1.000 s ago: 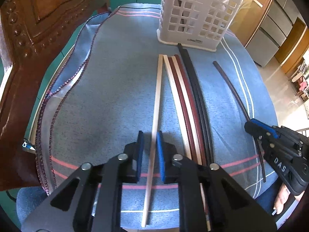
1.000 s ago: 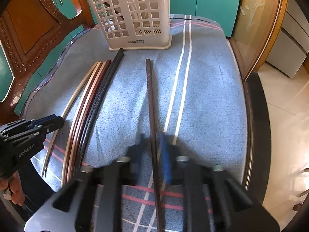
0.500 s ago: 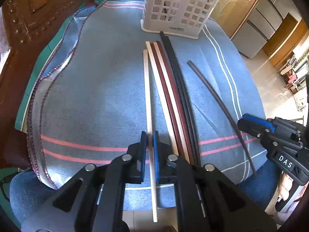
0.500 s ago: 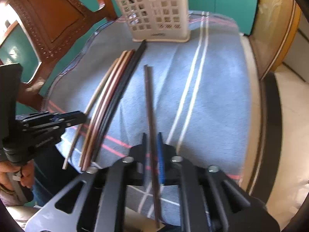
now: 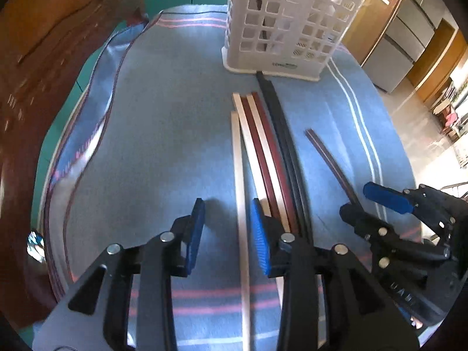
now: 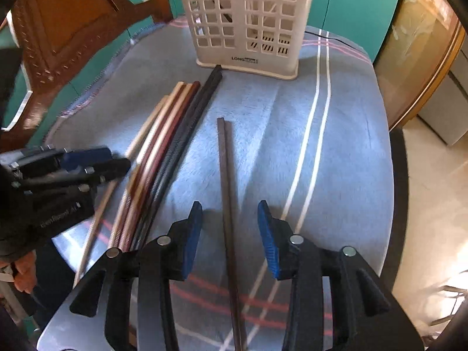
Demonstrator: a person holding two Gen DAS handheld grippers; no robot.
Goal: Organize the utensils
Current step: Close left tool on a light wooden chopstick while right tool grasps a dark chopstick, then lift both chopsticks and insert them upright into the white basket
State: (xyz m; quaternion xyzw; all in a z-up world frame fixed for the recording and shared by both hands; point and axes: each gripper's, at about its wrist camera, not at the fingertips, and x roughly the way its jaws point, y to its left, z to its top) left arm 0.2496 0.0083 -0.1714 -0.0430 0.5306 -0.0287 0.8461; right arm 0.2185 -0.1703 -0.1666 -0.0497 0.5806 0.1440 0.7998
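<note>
Presently we are holding both grippers low over the near edge of a table covered by a blue striped cloth (image 6: 345, 134), each straddling one chopstick. Our left gripper (image 5: 226, 228) has its blue-padded fingers (image 5: 195, 234) spread apart, and the pale chopstick (image 5: 240, 193) is lying between them, nearer the right pad, with no contact that we can make out. Its long axis is running from the near edge straight away toward the white perforated basket (image 5: 286, 26) at the far edge, roughly parallel to the fingers. Just to its right, the bundle of pale, maroon and black chopsticks (image 5: 272, 152) is lying side by side along the same direction, the black pair reaching almost to the basket's base. Our right gripper (image 6: 229, 234) is likewise standing open, and the lone dark chopstick (image 6: 225, 181) is passing between its fingers (image 6: 270, 242), well apart from the bundle and set toward the right edge of the cloth. This stick too is pointing at the basket, stopping short of it. We are judging each arm to be the nearer one for its own stick, and the coming closure to depend on each stick lying lengthwise along the gap, so that the pads would meet its sides. Some dark sticks are already showing through the basket's lattice.
</note>
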